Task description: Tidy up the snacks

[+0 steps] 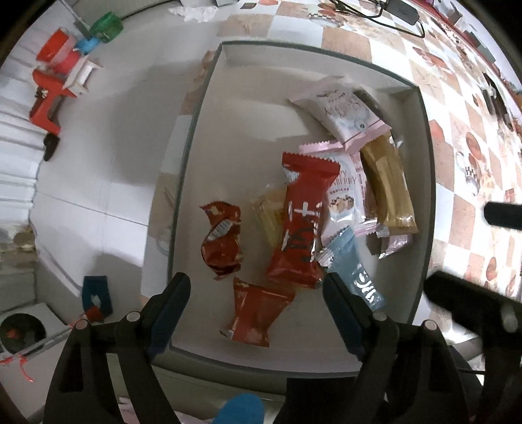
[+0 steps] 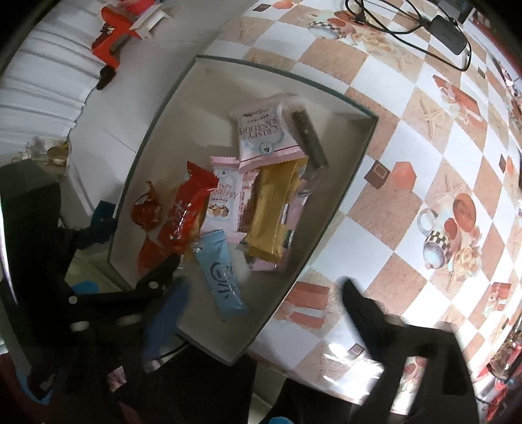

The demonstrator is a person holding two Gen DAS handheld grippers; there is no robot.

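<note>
Hovering over the near end of a shallow grey tray [image 1: 424, 137], the left gripper [image 1: 257, 287] points down with its jaws apart and nothing between the pads; a small red wrapper [image 1: 254, 313] lies on the tray floor in the gap below them. The right gripper [image 2: 264, 293] also stands wide apart and empty, one finger over the tray's near corner and the other over the checked tablecloth [image 2: 407, 182] of the desk. A light blue sachet [image 2: 222, 277] lies on the tray just ahead of it. In the left wrist view the same blue sachet sits beside the left gripper's right finger.

Farther into the tray the snacks lie in a loose heap: a long red packet [image 1: 300, 221] across a yellowish one, a crumpled red-orange wrapper [image 1: 222, 241] on its own to the left, a pink and white cranberry packet [image 1: 342, 192], and a gold bar [image 1: 388, 186] overlapping pink wrappers. At the far end a second white cranberry packet [image 2: 261, 130] lies beside a dark stick in clear wrap [image 2: 308, 137].

Beyond the tray, a red tape dispenser [image 1: 52, 91] and a green cup [image 1: 107, 26] rest on a white surface, and black cables [image 2: 407, 22] lie on the tablecloth.
</note>
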